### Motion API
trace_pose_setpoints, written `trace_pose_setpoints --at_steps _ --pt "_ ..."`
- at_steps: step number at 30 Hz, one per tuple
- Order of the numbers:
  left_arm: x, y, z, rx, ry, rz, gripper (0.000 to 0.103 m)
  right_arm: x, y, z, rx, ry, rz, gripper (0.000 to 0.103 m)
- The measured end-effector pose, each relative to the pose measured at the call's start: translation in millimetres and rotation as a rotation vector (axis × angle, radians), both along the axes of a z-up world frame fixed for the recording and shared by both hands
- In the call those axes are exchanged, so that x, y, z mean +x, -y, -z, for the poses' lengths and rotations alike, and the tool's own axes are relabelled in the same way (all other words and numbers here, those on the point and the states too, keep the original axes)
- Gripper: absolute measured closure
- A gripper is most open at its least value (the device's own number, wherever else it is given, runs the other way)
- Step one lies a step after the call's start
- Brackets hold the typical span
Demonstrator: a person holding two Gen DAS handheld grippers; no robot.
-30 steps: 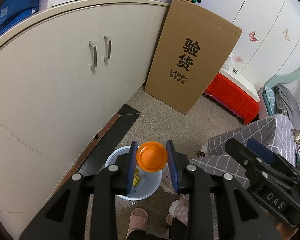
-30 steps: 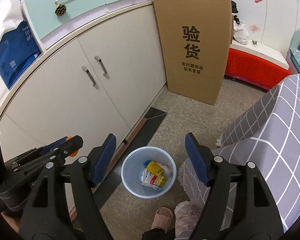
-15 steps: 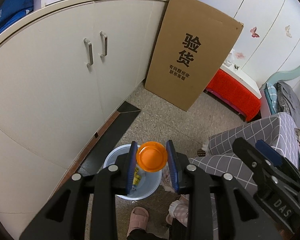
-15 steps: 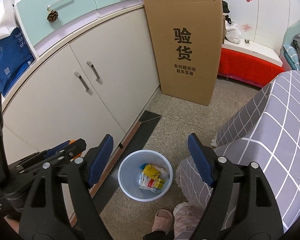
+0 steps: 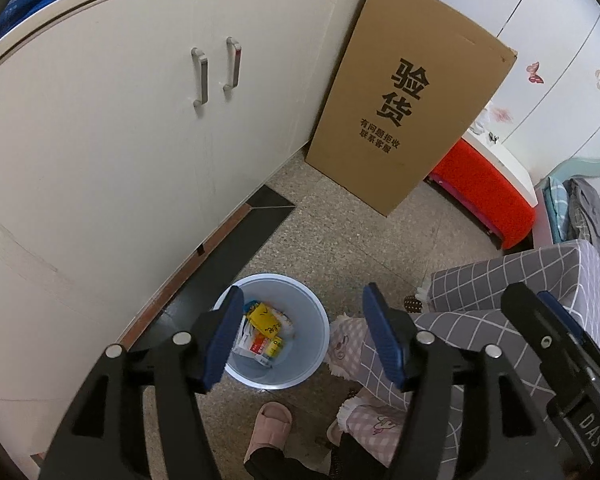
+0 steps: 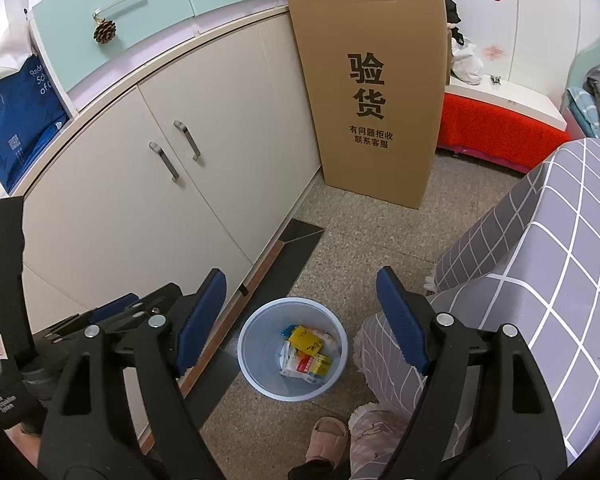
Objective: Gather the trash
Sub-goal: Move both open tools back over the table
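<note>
A pale blue bin (image 5: 309,354) stands on the speckled floor below both grippers. Inside lie a yellow packet (image 5: 265,317) and red-and-white wrappers (image 5: 260,346). My left gripper (image 5: 303,292) hangs over the bin with its jaws opening and nothing between them. In the right wrist view the same bin (image 6: 256,360) and yellow packet (image 6: 306,340) show between the fingers of my right gripper (image 6: 302,274). That gripper stands open and empty above the bin. The left gripper's dark fingers (image 6: 116,310) reach in from the left edge there.
Cream cabinet doors (image 5: 120,128) run along the left. A tall cardboard box (image 5: 412,108) leans against the cabinet's end. A red stool (image 5: 484,196) stands beyond it. Grey checked cloth (image 6: 548,248) fills the right side. A person's foot in a pink slipper (image 5: 270,426) stands beside the bin.
The left gripper's jaws have spread apart, and the round orange thing they held is gone from between them. The right gripper has stayed as it was.
</note>
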State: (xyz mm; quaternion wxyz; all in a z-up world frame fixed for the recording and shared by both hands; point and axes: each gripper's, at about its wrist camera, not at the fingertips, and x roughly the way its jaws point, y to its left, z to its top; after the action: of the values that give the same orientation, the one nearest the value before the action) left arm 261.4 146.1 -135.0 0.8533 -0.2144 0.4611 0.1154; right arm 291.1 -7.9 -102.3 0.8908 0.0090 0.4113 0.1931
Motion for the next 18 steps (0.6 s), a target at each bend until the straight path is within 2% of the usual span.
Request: trace_pose_setpoints --at_steps 11,15,18 --pt "-10 -1 -19 0.007 0.044 -0.025 0.042 0 2 0 0.023 -0.009 -0.003 0.027" --pt "-21 2 -36 0.023 0.065 -0.024 0.042 1 6 -6 0.064 -0.040 -0.020 0.027" --pt "-31 6 -55 0.048 0.093 -0.026 0.042 -5 14 -21 0.101 -0.033 -0.016 0.027"
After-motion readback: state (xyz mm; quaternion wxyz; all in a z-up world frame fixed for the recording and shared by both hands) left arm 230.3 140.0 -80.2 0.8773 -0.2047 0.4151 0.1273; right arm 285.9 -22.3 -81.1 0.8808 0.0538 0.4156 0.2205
